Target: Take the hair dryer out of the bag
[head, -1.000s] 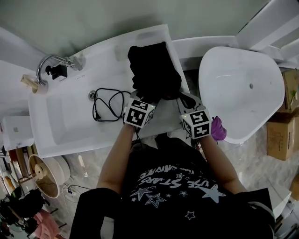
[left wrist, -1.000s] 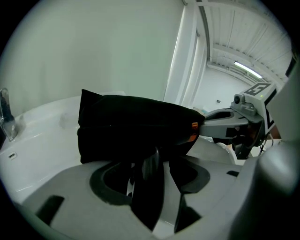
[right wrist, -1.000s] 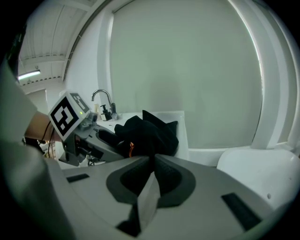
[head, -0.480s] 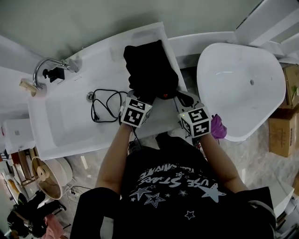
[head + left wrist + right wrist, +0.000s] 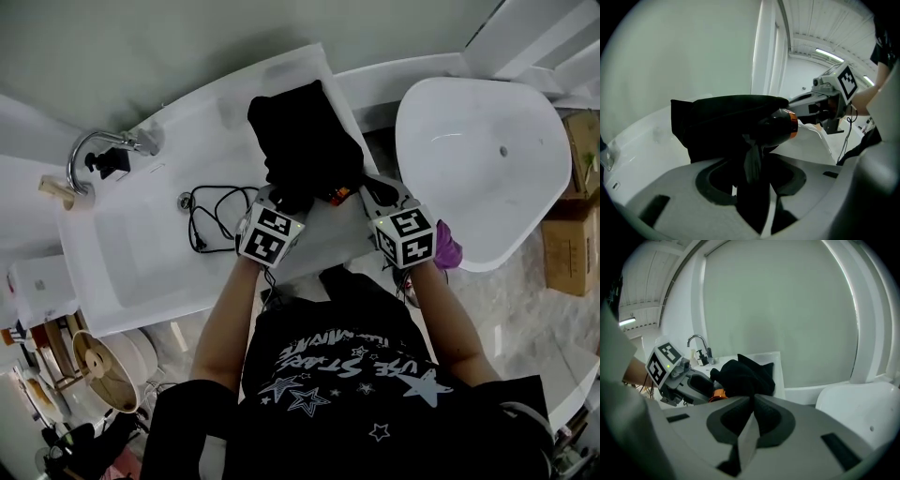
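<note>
Bag [image 5: 300,141]: black, slumped on the white counter [image 5: 187,122], mouth towards me.
Hair dryer [image 5: 780,126]: partly out at the mouth, with its orange-ringed end clear and its rear under fabric. The barrel lies crosswise to my left jaws, orange end towards my right gripper.
Left gripper [image 5: 752,161]: clamped on what looks like the dryer's dark handle, just below the barrel. This is the nearer hand.
Right gripper [image 5: 751,401]: jaws pressed together at the bag's edge. I cannot tell whether fabric is pinched.

The head camera looked steeply down from above the person onto the white counter [image 5: 131,253] and the tub [image 5: 478,169] beside it. The cameras on the left tool [image 5: 283,199] and the right tool [image 5: 373,190] sat low behind their own jaws. Both were close to the black bag [image 5: 305,141], which all three views shared, and each also caught the other tool.
</note>
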### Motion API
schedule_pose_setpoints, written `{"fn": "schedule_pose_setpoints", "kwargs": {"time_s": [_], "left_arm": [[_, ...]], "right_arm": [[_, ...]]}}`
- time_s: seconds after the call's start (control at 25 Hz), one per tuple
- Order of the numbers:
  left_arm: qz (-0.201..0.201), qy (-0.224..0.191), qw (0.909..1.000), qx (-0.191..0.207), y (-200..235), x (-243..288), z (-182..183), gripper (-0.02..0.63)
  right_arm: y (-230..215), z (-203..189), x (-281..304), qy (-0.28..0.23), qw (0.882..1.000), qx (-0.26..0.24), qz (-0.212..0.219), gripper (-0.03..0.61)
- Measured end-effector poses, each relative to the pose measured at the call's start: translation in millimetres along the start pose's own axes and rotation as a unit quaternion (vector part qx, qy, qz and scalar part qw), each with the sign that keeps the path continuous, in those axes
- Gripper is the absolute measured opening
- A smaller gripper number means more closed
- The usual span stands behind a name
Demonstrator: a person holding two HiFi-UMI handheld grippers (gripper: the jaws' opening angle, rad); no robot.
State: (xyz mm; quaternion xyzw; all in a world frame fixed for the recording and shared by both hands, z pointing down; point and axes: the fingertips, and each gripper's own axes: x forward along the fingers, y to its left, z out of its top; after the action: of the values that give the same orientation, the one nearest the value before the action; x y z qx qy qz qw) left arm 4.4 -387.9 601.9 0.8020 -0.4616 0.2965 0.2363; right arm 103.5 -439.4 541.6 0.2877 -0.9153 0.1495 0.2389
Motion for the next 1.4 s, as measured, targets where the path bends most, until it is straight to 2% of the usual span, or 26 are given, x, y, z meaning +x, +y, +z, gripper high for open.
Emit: {"fn": "schedule_pose_setpoints", "kwargs": {"time_s": [0.44, 0.6, 0.72, 1.0, 1.2, 1.4], "left_arm": [[-0.060, 0.005, 0.9976, 0.034, -19.1, -18.7, -15.5, 0.198], [-0.096, -0.007, 0.9937, 0.057, -33.9, -27.3, -13.1, 0.196], [-0.124, 0.000, 0.9895, 0.074, -45.6, -37.4, -22.2, 0.197], [-0.156, -0.005, 0.9836, 0.091, -59.8, -64.5, -40.1, 0.196], [-0.182, -0.017, 0.9779, 0.102, -69.3, -87.6, -43.5, 0.197], [-0.217, -0.060, 0.9677, 0.113, -83.4, -119.8, -32.5, 0.198]], "right_arm": [[-2.7, 7.2, 2.9, 0.005, 1.000, 0.011, -0.012, 0.025], [-3.7, 12.3, 0.5, -0.001, 0.999, 0.022, -0.030, 0.025], [-2.8, 14.1, -0.8, -0.004, 0.999, 0.031, -0.043, 0.025], [2.4, 16.1, -8.2, -0.011, 0.995, 0.049, -0.089, 0.025], [11.8, 16.3, -12.1, -0.012, 0.992, 0.047, -0.116, 0.026], [16.8, 18.1, -14.1, -0.011, 0.991, 0.042, -0.130, 0.026]]}}
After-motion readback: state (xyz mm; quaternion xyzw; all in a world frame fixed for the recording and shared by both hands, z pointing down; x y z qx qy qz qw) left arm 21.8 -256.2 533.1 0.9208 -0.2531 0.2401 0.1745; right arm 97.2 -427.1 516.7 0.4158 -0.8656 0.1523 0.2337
